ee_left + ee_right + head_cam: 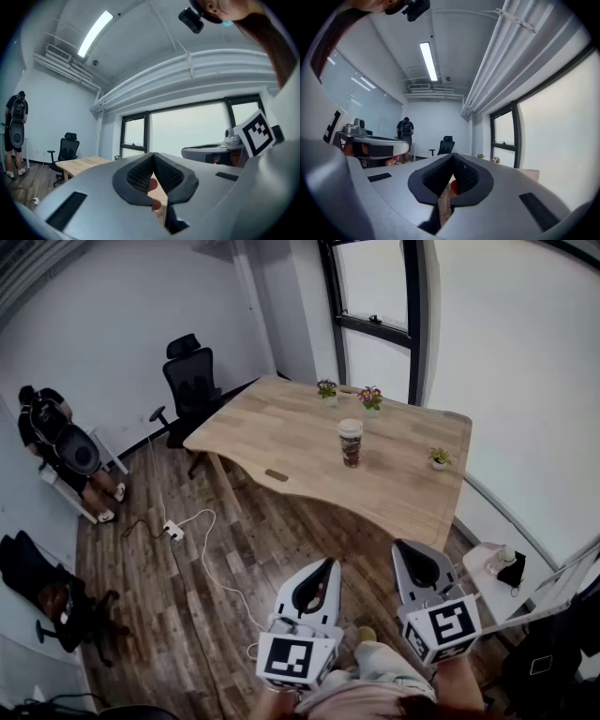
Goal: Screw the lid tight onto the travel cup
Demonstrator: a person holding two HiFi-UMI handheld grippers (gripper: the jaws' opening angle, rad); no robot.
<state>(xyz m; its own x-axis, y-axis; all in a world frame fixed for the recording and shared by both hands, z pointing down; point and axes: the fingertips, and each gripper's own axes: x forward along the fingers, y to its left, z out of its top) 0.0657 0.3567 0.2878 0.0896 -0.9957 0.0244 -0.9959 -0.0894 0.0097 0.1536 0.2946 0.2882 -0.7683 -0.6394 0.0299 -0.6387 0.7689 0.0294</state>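
Note:
A clear travel cup [351,443] with a pale lid and dark contents stands upright near the middle of the wooden table [281,442], well ahead of me. My left gripper [324,563] and right gripper [405,547] are held low over the floor, short of the table's near edge, both shut and empty. In the left gripper view the left gripper [153,155] has its jaws pressed together, pointing toward the table. The right gripper [453,156] in its own view is likewise shut, and the cup is hidden behind both sets of jaws.
Three small flower pots [327,390] [370,397] [439,458] sit on the table's far and right side. A black office chair [192,381] stands at the table's left end. A person [56,442] is by the left wall. A white cable [202,540] runs across the floor.

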